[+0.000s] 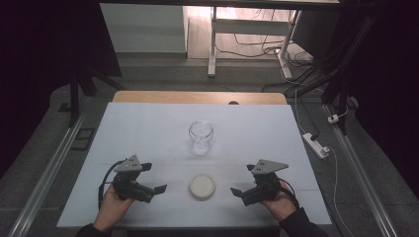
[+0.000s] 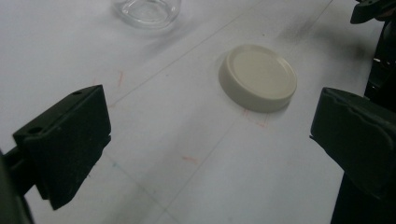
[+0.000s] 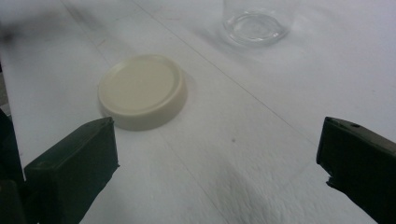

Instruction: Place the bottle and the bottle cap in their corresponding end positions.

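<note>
White worktop, bare but for two things. Glass jar upright mid-worktop, open-mouthed; cream lid flat just in front of it, between the grippers, touching neither. Left gripper and right gripper both with fingers wide apart, empty. Looks like pre-grasp: next, one closes on lid, other steadies jar. Nothing blocks.
</note>
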Demonstrator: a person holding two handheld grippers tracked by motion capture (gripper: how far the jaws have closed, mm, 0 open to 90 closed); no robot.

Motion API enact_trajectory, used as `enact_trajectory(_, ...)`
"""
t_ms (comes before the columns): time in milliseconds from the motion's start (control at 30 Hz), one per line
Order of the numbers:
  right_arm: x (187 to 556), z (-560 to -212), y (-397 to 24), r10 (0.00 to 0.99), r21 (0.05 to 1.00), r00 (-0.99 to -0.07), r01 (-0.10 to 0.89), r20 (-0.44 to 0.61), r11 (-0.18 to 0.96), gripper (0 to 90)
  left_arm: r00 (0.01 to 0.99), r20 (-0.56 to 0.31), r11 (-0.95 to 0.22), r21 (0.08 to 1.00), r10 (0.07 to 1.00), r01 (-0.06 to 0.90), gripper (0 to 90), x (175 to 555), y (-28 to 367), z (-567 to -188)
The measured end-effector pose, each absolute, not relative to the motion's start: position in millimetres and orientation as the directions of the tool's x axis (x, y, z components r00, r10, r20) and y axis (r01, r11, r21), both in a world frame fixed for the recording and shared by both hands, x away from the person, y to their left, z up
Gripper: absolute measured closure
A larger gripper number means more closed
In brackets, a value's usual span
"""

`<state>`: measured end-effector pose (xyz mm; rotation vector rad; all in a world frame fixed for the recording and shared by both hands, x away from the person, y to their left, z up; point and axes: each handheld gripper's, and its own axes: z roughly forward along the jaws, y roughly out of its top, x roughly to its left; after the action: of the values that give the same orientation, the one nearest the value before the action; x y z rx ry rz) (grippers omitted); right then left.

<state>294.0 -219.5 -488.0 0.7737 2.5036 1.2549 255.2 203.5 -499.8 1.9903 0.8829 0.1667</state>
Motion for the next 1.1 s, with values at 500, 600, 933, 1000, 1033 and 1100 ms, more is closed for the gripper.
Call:
enact_trajectory(500,282.6,-488.0,-255.7,0.657,0.818,-0.753,0.402,0.04,0.411,0.0,0.677,-0.219,-0.296,0.776,0.702,0.558,0.0,223.2,229.8,-509.8)
enact_trajectory(600,280.1,-487.9,-265.0,0.675,0.817,-0.736,0.416,0.045,0.399,0.0,0.665,-0.223,-0.282,0.777,0.713,0.563,0.0,217.4,235.5,-510.8)
enact_trajectory(933,269.9,-489.2,-291.7,0.735,0.802,-0.676,0.461,0.04,0.38,0.0,0.623,-0.217,-0.257,0.773,0.752,0.58,0.0,202.8,251.5,-514.1)
enact_trajectory(1000,268.1,-490.0,-296.4,0.746,0.798,-0.665,0.472,0.045,0.373,0.0,0.615,-0.213,-0.256,0.771,0.759,0.584,0.0,200.9,254.2,-514.7)
enact_trajectory(1033,267.4,-490.5,-298.6,0.75,0.797,-0.66,0.476,0.045,0.371,0.0,0.611,-0.212,-0.255,0.77,0.763,0.585,0.0,199.9,255.4,-515.2)
enact_trajectory(1100,265.8,-491.4,-303.0,0.76,0.794,-0.648,0.485,0.044,0.367,0.0,0.602,-0.208,-0.253,0.767,0.771,0.589,0.0,197.9,257.8,-515.9)
